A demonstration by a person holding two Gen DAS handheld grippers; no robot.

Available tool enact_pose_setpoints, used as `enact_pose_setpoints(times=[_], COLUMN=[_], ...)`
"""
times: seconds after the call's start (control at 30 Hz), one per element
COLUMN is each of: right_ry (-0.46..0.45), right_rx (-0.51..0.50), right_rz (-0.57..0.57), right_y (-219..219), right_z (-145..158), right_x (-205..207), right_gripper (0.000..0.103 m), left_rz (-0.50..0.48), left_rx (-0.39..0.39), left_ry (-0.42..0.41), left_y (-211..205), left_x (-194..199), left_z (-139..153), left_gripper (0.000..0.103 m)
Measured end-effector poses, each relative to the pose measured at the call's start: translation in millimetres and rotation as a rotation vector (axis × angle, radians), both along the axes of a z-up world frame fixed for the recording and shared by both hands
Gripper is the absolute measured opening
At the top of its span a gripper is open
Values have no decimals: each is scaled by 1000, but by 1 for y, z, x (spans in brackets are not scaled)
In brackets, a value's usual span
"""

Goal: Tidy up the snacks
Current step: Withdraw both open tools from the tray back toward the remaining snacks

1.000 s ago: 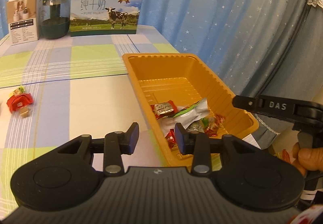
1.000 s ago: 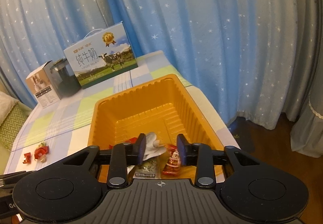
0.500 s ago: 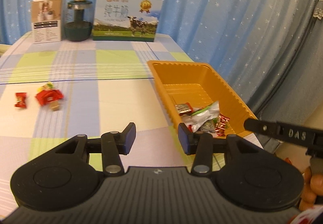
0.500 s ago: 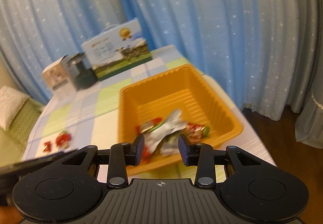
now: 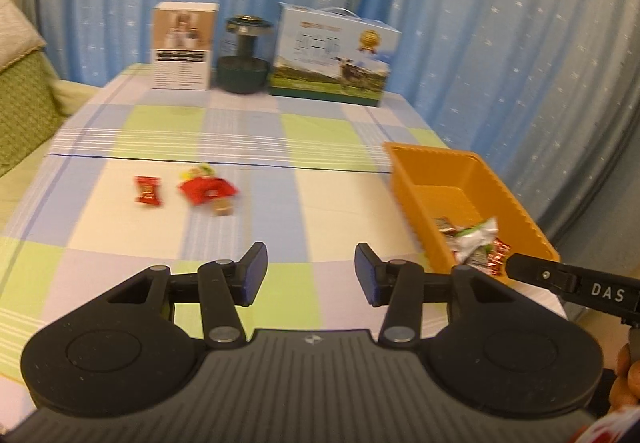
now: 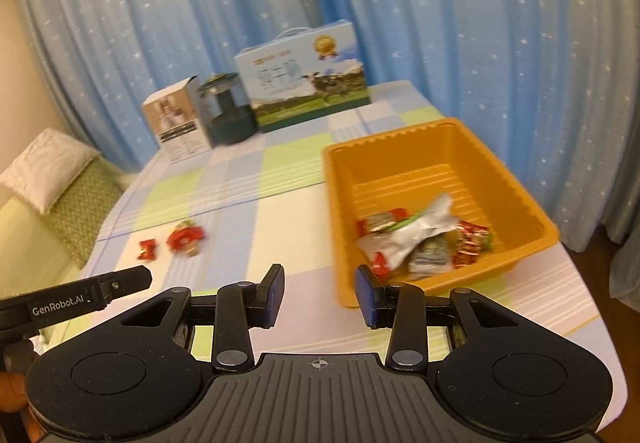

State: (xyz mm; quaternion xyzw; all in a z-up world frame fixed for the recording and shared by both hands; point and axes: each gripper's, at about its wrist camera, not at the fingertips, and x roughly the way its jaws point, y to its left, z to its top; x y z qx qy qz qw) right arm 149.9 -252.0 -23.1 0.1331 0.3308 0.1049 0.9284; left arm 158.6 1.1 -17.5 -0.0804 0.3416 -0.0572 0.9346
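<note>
An orange tray (image 6: 384, 141) stands at the right of the checked tablecloth and holds several wrapped snacks (image 6: 416, 239), red, silver and green. The tray (image 5: 432, 151) also shows at the right of the left wrist view. On the cloth to its left lie a small red candy (image 5: 147, 190), a red packet (image 5: 206, 189) and a small brown piece (image 5: 222, 209), all slightly blurred. My left gripper (image 5: 310, 267) hangs above the cloth, its jaws opening with nothing between them. My right gripper (image 6: 320, 283) is open and empty, just in front of the tray's near left corner.
At the back of the table stand a white box (image 5: 184, 45), a dark green jar (image 5: 244, 55) and a milk carton case (image 5: 332, 55). Blue starred curtains hang behind and to the right. A green sofa (image 5: 20, 107) is beside the table's left edge.
Both grippers have pulled back and risen from over the tray, and their jaws have widened. The left view has swung left, bringing the loose candies nearer its middle.
</note>
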Motion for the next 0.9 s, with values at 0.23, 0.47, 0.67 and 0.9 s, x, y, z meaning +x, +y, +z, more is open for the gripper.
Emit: enact_pose_setpoints(times=[0.23,0.47,0.67,0.9], right_ry=[-8,-31,-40,-27], right_rx=[-16,-32,-53,-76], right_rz=[58,113,174,216], right_y=[35,71,107,143], right_z=[3,5,1,-21], right_x=[5,17,35,64], right_gripper=[43,50,53,58], left_rz=[72,120,141,164], left_rx=[15,41,69,84], left_ry=[-9,-9,2,30], left_y=[42,76,98,125], left_x=[-9,-7,5,29], left_z=[6,8,4,-12], left_gripper=[46,49,52,55])
